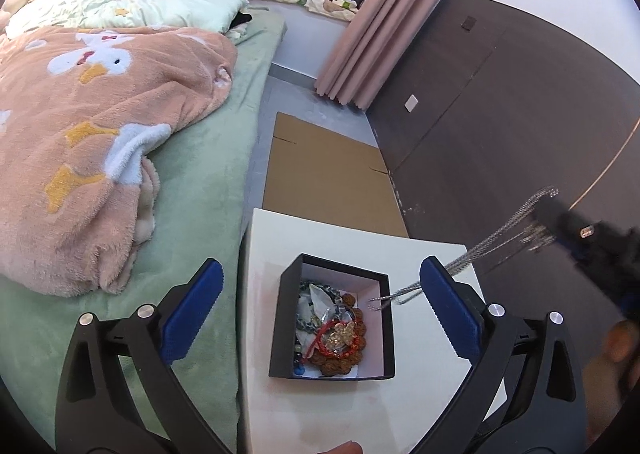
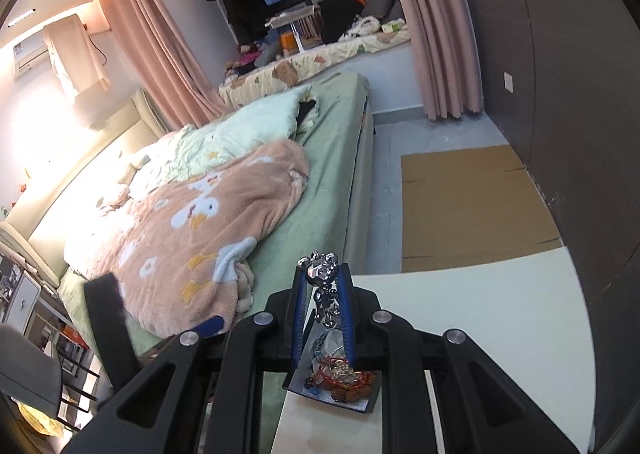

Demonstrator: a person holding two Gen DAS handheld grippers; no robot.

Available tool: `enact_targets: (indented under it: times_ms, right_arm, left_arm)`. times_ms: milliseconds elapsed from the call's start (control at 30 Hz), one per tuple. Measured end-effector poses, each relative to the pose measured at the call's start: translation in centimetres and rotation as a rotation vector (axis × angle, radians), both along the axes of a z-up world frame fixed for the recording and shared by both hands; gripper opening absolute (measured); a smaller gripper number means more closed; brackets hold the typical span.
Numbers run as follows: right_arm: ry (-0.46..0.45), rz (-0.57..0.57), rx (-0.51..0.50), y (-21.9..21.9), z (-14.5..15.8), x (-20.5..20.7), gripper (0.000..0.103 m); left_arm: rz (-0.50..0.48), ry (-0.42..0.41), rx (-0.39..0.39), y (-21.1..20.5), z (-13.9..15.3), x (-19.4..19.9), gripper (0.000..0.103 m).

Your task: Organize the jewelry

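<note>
Two grippers are working: our right gripper [image 2: 323,282] jaws are pinching a limp, slippery silver chain [image 1: 496,238] by its charm, left gripper [image 1: 320,310] jaws spread.

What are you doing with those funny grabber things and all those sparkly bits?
A person is sorting jewelry. The right gripper is shut on a silver chain with shiny charms and holds it up in the air, its loose end dangling over the black box. That box sits on a white table and holds a jumble of beads and bracelets. The left gripper is wide open above the box, holding nothing.
</note>
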State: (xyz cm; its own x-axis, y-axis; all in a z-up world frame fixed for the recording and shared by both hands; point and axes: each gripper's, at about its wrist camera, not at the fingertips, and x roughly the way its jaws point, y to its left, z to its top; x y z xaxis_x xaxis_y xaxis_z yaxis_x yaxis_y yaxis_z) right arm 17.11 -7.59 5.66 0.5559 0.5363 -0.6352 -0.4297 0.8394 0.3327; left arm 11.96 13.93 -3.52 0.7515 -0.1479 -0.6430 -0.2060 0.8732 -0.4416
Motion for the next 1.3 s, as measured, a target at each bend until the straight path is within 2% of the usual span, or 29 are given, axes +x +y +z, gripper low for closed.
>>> enact_targets:
  times_ms: [200,233,267,333,433,500,600,667,700,867,933,1067,1167,1300]
  right_arm:
    - [0.082,0.000,0.004,0.8,-4.2,1.7,0.019]
    - [0.109,0.020,0.008,1.1,-4.9,1.9,0.021]
    - [0.121,0.031,0.016,1.2,-5.2,1.9,0.032]
    - [0.115,0.024,0.017,1.0,-5.9,1.6,0.042]
    - [0.136,0.013,0.033,0.1,-6.7,1.5,0.043]
    - [0.133,-0.007,0.033,-0.9,-6.9,1.3,0.048]
    - [0.117,-0.028,0.044,-2.7,-6.9,0.5,0.068]
    - [0.105,-0.053,0.056,-4.3,-6.9,-0.3,0.088]
    - [0.103,-0.066,0.055,-4.8,-7.0,-0.5,0.092]
    - [0.101,-0.098,0.017,-7.2,-7.4,-1.6,0.095]
    - [0.082,-0.100,0.004,-7.8,-7.0,-2.2,0.096]
    - [0.049,-0.090,-0.012,-8.9,-6.0,-3.5,0.096]
    - [0.020,-0.107,-0.033,-9.9,-5.2,-4.8,0.096]
    - [0.004,-0.114,-0.033,-11.7,-5.1,-6.8,0.096]
  left_arm:
    - [0.029,0.002,0.004,0.9,-0.1,-0.2,0.098]
    - [0.030,0.003,0.006,1.0,-0.2,-0.2,0.098]
    - [0.031,0.004,0.008,1.0,-0.1,-0.2,0.098]
    - [0.030,0.006,0.014,1.1,-0.1,-0.2,0.098]
    - [0.028,0.007,0.030,0.9,0.0,-0.4,0.098]
    - [0.022,0.011,0.046,0.7,0.0,-0.5,0.098]
    - [0.000,0.025,0.076,0.0,0.0,-0.7,0.098]
    - [-0.028,0.033,0.116,-0.9,0.0,-0.9,0.098]
    - [-0.043,0.033,0.143,-1.5,0.0,-1.1,0.098]
    - [-0.086,0.006,0.281,-4.0,0.8,-2.6,0.098]
    - [-0.102,-0.015,0.308,-4.9,1.4,-3.4,0.098]
    - [-0.125,-0.029,0.265,-5.8,2.6,-4.5,0.098]
    - [-0.137,-0.057,0.280,-7.3,3.8,-5.6,0.098]
    - [-0.147,-0.081,0.262,-8.5,4.4,-7.2,0.098]
